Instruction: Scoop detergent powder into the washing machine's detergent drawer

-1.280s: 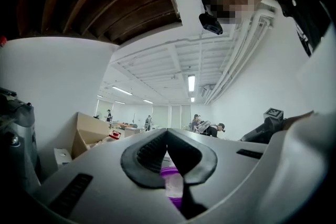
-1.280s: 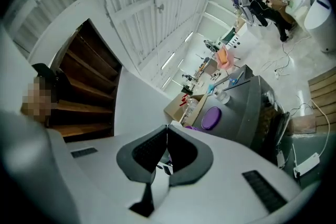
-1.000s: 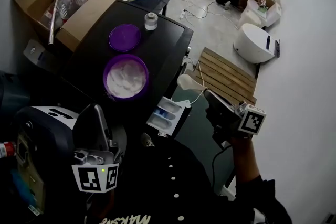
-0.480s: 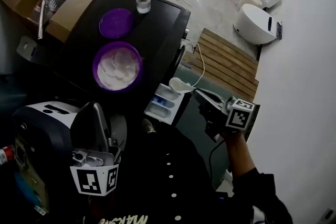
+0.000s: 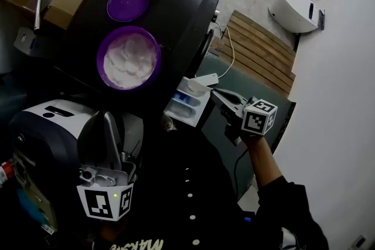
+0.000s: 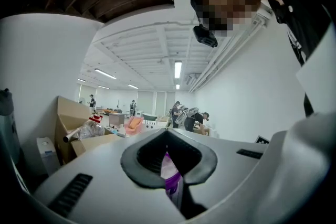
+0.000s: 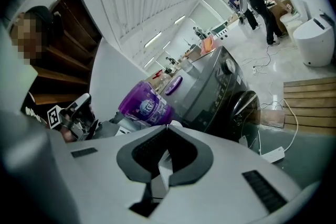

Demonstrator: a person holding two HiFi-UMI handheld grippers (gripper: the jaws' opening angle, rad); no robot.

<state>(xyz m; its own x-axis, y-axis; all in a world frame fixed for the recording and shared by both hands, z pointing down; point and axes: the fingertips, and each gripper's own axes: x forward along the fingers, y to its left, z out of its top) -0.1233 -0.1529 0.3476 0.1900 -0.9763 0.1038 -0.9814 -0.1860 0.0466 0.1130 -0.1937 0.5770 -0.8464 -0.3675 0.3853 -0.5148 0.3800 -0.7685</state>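
Head view: right gripper (image 5: 220,98) pinches a white scoop (image 5: 197,87) by its handle. The scoop's bowl sits just over the pulled-out detergent drawer (image 5: 186,109), picture-left of the jaws, long axis running gripper-to-drawer. Right hand is much nearer. Left gripper (image 5: 108,121) hangs low, near the open purple powder tub (image 5: 129,60) on the dark washer (image 5: 176,20). Left gripper view: jaws pressed together, nothing held, tub seen beyond. Right gripper view: jaws clamped on scoop handle; wooden slats (image 7: 310,97) and pale floor (image 7: 265,57) beyond. Next is prob. a tip to empty it.
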